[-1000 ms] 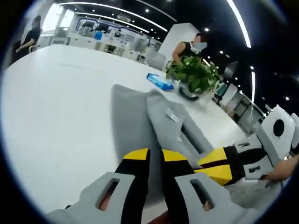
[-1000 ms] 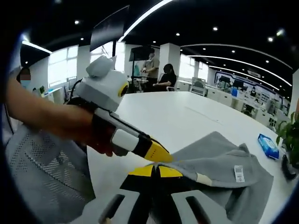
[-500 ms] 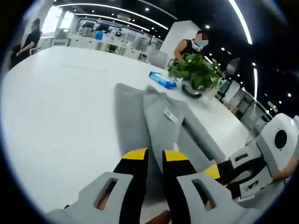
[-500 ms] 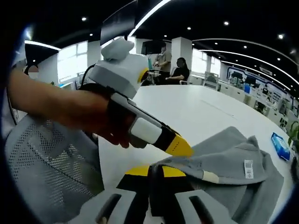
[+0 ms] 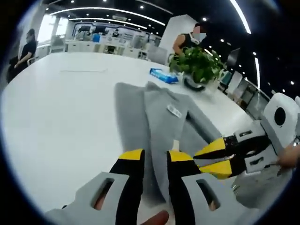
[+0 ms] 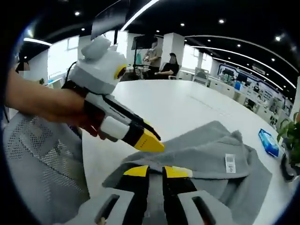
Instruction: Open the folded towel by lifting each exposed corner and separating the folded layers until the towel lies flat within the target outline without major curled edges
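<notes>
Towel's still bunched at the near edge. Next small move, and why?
Probably close the right claw on the top layer at the near edge of the grey terry towel and lift it toward the far side. The towel lies folded in layers on the white table, and both claws sit at that edge, the left claw slightly open.

Towel (image 6: 206, 154): grey, rumpled on the white table (image 6: 178, 108).
Right gripper (image 6: 155, 170): jaws slightly parted over the towel's near edge.
Left gripper (image 6: 149, 140): yellow tips at the fold.
</notes>
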The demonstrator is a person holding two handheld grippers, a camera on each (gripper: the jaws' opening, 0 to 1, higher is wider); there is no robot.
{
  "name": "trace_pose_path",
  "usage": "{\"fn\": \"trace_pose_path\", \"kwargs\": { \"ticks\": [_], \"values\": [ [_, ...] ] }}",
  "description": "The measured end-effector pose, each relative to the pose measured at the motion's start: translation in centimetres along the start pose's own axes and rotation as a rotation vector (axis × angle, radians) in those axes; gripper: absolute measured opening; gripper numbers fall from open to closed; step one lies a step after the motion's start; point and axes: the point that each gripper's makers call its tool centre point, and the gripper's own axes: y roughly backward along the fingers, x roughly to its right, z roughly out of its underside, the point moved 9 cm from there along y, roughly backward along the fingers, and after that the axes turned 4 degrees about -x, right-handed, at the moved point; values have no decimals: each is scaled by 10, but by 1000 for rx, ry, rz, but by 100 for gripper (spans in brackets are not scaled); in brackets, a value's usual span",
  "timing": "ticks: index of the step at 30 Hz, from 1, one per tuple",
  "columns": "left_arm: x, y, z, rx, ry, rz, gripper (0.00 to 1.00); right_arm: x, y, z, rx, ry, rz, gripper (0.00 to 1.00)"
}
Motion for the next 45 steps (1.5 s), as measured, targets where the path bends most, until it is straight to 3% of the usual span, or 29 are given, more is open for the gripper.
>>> {"fn": "trace_pose_path", "kwargs": {
  "ticks": [4,11,18,19,28,32,36,45],
  "values": [
    [9,-1,-2,15,-51,26,19,18,6,4,-26,1,121,8],
    [21,-8,-2,-23,-156,40,19,37,15,4,-17,-82,195,9],
    [36,-22,-15,-47,-288,54,24,48,18,-1,23,-125,211,8],
    [37,-27,-16,-72,-309,57,24,49,19,-1,29,-134,214,8],
    [41,-55,-20,-156,-352,72,24,61,29,-2,78,-235,229,8],
    [41,-60,-16,-207,-416,60,23,62,31,-2,97,-264,223,7],
    [39,-64,-10,-244,-435,59,22,63,32,-2,107,-277,225,6],
    [35,-64,-7,-238,-423,22,14,66,36,-4,141,-308,216,3]
  ]
}}
